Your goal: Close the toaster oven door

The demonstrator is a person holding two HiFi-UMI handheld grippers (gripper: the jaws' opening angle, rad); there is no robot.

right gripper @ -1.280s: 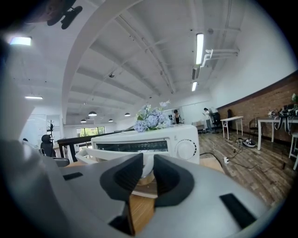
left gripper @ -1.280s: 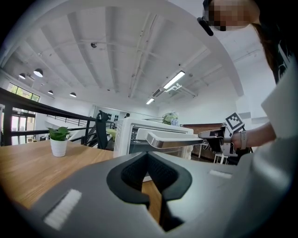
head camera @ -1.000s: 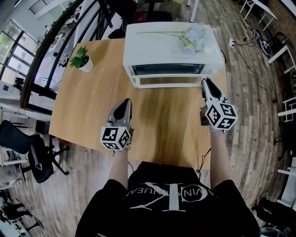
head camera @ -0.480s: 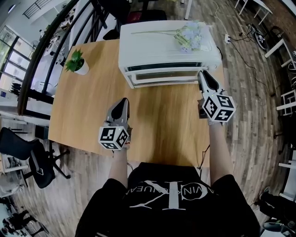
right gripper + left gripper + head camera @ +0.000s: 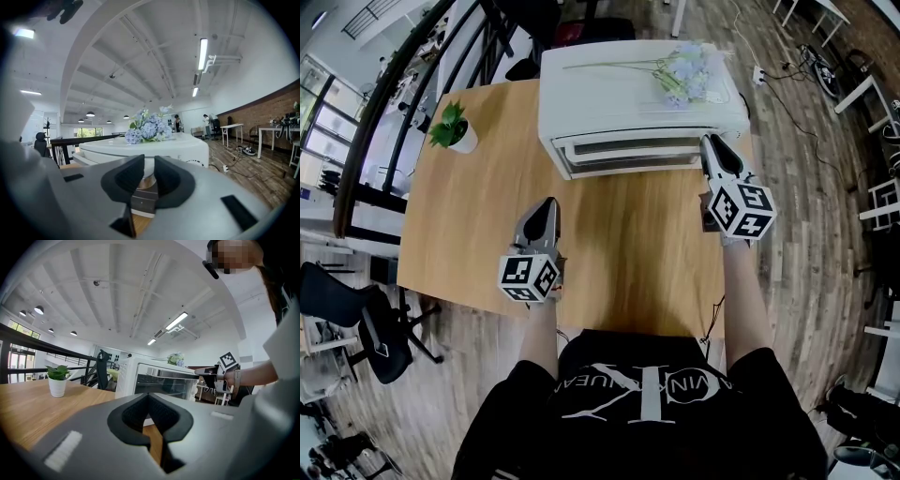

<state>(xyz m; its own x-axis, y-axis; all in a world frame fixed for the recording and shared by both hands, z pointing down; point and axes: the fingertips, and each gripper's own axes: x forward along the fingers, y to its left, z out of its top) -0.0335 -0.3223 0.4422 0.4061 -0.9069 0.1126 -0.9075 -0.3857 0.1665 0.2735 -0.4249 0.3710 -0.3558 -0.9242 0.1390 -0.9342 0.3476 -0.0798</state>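
While our left gripper [image 5: 546, 208] hangs idle over the near-left part of the wooden table [image 5: 619, 253], jaws drawn together on nothing, the work sits with our right gripper [image 5: 711, 145]. Its jaws are likewise pressed together and empty, their tip right up against the right end of the toaster oven door [image 5: 628, 155]. The toaster oven [image 5: 637, 98] stands at the far middle of the table, a white box with a spray of pale blue flowers [image 5: 684, 80] lying on its right top, and a small potted plant [image 5: 450, 127] well apart to its left. From the head view the door looks tipped nearly upright, with a thin strip at its lower edge suggesting it is not quite seated; we cannot tell for sure whether it has latched. We judge the door to be stiff and light, a glass pane in a metal frame swinging on a bottom hinge, so it needs a push more than a grip. The smooth face may let a closed tip slide, and pushing at one end could twist it slightly. We would press high on the door, near the handle bar and towards its middle, gently. The oven itself looks light enough to skid farther back, which would also disturb the loose flowers.
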